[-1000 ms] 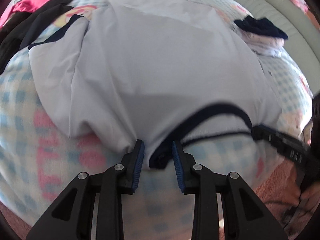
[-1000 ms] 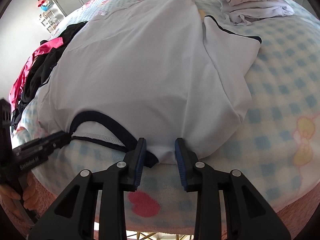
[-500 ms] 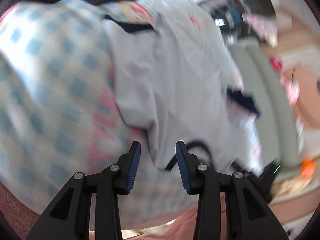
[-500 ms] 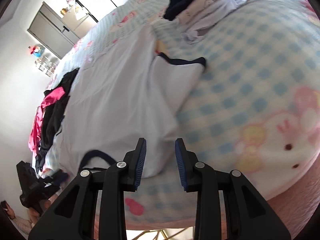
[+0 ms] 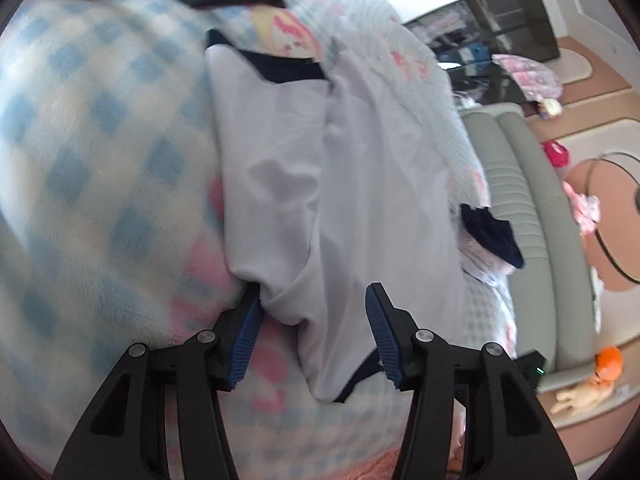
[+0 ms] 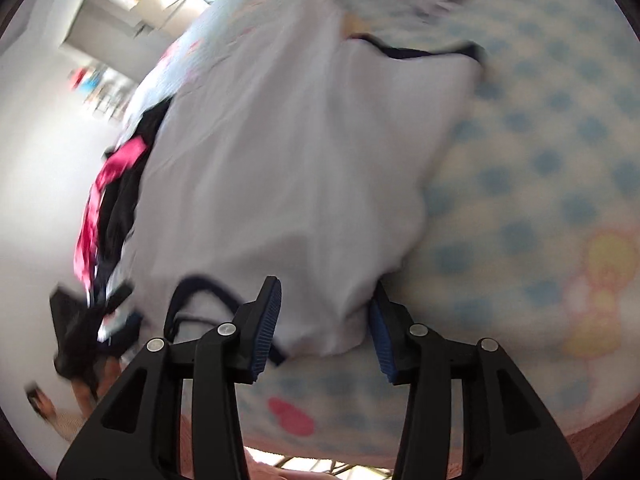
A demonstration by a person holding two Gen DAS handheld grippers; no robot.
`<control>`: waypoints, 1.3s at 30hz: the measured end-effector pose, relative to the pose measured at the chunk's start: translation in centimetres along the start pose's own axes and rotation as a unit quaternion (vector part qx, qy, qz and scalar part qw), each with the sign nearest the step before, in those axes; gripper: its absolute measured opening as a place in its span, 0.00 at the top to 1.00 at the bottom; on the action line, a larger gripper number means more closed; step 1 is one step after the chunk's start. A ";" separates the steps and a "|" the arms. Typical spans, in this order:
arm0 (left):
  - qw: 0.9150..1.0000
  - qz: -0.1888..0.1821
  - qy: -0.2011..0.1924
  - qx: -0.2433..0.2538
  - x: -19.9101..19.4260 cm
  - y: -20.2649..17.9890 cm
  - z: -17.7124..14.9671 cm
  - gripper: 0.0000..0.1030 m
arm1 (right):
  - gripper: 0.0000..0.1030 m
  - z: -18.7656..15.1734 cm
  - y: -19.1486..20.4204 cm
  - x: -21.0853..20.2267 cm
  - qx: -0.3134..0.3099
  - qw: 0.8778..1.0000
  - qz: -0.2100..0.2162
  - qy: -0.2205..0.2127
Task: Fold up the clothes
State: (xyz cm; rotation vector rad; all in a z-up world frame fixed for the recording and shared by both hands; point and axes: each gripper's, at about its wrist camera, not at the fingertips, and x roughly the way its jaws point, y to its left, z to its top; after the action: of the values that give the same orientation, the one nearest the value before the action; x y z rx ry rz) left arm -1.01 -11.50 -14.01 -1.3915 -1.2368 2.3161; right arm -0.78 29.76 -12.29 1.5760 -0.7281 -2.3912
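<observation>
My left claw (image 5: 312,324) hangs low in its frame over a white T-shirt (image 5: 360,168) spread on a bed (image 5: 100,168) covered with a blue-checked blanket; its jaws are opening, with the shirt's near shoulder fabric between the blue pads (image 5: 244,340) but not pinched. The left pad touches a fold of cloth, and the right one stands clear of it. The shirt runs from the lower centre up to the top of the frame, a navy-trimmed sleeve (image 5: 276,84) folded onto it at upper left.

Only this left view shows the room's right side: a grey padded bed edge (image 5: 516,184), a small stack of folded clothes (image 5: 486,240) with a navy piece on top at centre right, and an orange toy (image 5: 608,362) on the floor at lower right.

My right claw (image 6: 324,322) is likewise opening, the shirt's other shoulder (image 6: 332,320) bunched between its pads without being gripped. The right view is blurred, yet it alone shows the navy collar (image 6: 200,292) at lower left, the pile of black and pink clothes (image 6: 108,200) along the shirt's left edge, a pale cabinet (image 6: 116,28) at upper left, and a person's hand (image 6: 46,404) in the bottom left corner.
</observation>
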 end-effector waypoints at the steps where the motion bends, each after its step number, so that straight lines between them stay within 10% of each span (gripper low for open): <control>1: 1.000 0.009 -0.007 -0.001 0.0 0.1 -0.6 0.51 | 0.57 -0.1 0.1 0.1 0.000 1.000 -0.007 -0.004; 10: 1.000 -0.023 -0.009 -0.012 0.4 0.3 0.2 0.60 | 0.60 0.3 -1.3 1.2 0.025 0.999 0.020 -0.010; 12: 0.999 -0.022 -0.026 -0.001 0.0 -0.5 1.0 0.60 | 0.78 0.9 -0.9 1.5 0.023 0.998 0.063 -0.009; 15: 0.999 -0.040 -0.021 -0.015 0.0 -0.5 2.6 0.60 | 0.79 2.0 -1.1 0.4 0.031 0.998 0.033 -0.038; 25: 0.996 -0.055 -0.032 -0.059 -0.2 2.3 4.0 0.60 | 0.72 0.3 -6.0 -3.1 0.144 0.984 0.039 -0.092; 30: 0.997 -0.038 -0.037 -0.051 0.4 2.2 4.9 0.60 | 0.53 2.3 -6.7 -2.8 0.167 0.978 0.065 -0.108; 33: 0.997 -0.025 -0.055 -0.040 0.7 1.6 5.2 0.86 | 0.52 3.5 -8.2 -1.4 0.187 0.974 0.077 -0.100; 34: 0.997 -0.010 -0.066 -0.031 0.5 1.1 5.1 0.96 | 0.55 3.9 -8.5 -0.9 0.191 0.973 0.080 -0.098; 36: 0.996 0.009 -0.091 -0.020 -0.7 0.6 5.1 0.99 | 0.95 4.5 -7.7 -0.1 0.176 0.976 0.074 -0.101; 39: 0.991 0.030 -0.131 -0.006 -3.3 0.4 5.1 0.99 | 0.98 5.7 -4.9 0.3 0.127 0.984 0.041 -0.114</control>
State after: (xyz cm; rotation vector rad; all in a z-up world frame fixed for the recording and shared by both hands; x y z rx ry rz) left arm -3.12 -16.37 -11.04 -1.1720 -1.2930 2.6037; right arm -5.49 35.53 -13.12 1.3359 -1.1611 -2.5251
